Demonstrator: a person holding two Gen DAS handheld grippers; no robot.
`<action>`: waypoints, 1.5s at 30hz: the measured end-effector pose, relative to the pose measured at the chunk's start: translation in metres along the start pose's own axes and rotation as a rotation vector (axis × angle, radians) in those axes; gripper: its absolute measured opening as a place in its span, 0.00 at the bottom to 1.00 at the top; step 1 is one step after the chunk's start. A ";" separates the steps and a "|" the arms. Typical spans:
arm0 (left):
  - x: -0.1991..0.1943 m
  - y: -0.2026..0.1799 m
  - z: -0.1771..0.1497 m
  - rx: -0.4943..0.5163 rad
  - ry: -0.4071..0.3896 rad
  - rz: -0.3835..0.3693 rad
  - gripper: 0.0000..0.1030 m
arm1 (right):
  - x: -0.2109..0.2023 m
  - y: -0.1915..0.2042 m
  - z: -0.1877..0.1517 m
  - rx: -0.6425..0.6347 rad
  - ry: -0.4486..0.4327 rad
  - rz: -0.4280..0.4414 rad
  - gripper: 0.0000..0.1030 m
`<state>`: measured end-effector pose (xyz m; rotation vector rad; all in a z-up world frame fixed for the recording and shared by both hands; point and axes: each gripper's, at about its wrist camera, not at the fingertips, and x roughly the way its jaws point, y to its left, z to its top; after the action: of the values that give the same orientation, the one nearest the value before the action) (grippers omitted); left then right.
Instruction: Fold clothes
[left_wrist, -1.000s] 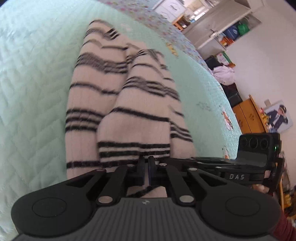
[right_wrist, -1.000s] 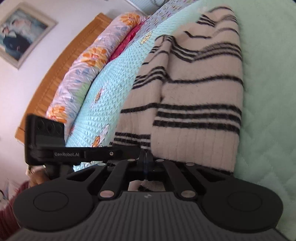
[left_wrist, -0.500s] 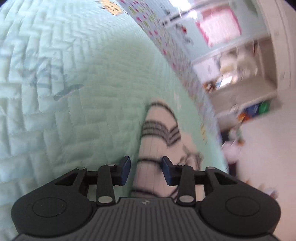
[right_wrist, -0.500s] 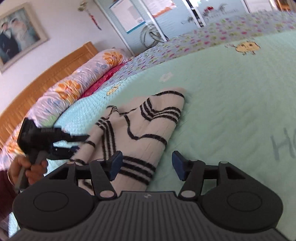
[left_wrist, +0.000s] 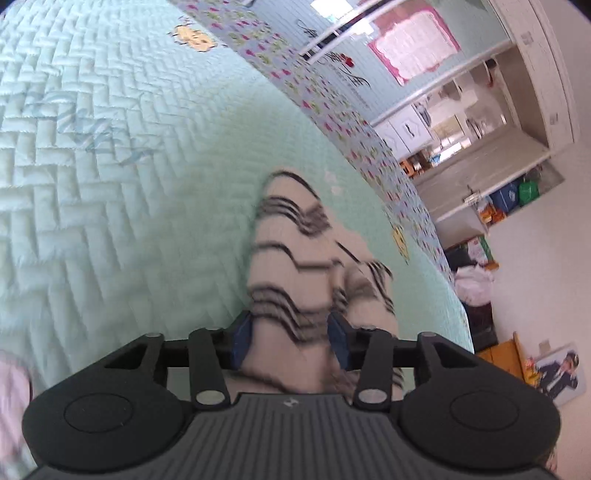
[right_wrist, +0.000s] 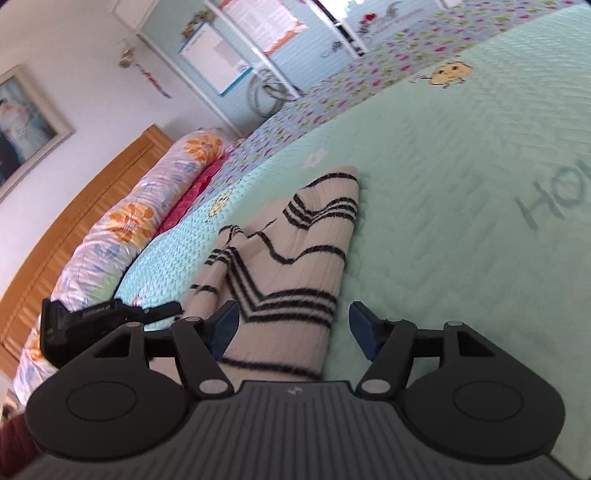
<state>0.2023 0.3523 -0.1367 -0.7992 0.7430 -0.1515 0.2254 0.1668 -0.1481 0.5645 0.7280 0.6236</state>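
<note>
Left wrist: left claw (left_wrist: 290, 341) just opened, pads apart and released, above the blurred striped sweater (left_wrist: 295, 266), which lies on the bed (left_wrist: 110, 221). A second ago it was clenched on the hem.

Right wrist: right claw (right_wrist: 293, 330) also just opened wide, gripping nothing; sweater (right_wrist: 295, 258) below it on the bed (right_wrist: 461, 184), now bunched narrower. Earlier the claw was pinched shut at the hem. Fold likely laid down, next grasp pending.

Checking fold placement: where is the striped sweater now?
The striped sweater lies folded on the mint quilt, just ahead of both grippers, right of the floral pillows.
</note>
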 end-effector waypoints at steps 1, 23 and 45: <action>-0.012 -0.013 -0.007 0.006 0.002 -0.007 0.52 | -0.010 0.010 -0.001 -0.020 -0.019 0.001 0.64; -0.167 -0.236 -0.017 0.038 -0.178 -0.282 0.58 | -0.194 0.198 0.069 0.092 -0.279 0.233 0.69; -0.031 -0.081 0.111 0.020 -0.247 0.054 0.70 | -0.052 0.070 0.166 0.004 -0.156 0.053 0.78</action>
<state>0.2640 0.3733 -0.0120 -0.7626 0.5277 -0.0110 0.2965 0.1370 0.0225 0.6306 0.5689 0.6200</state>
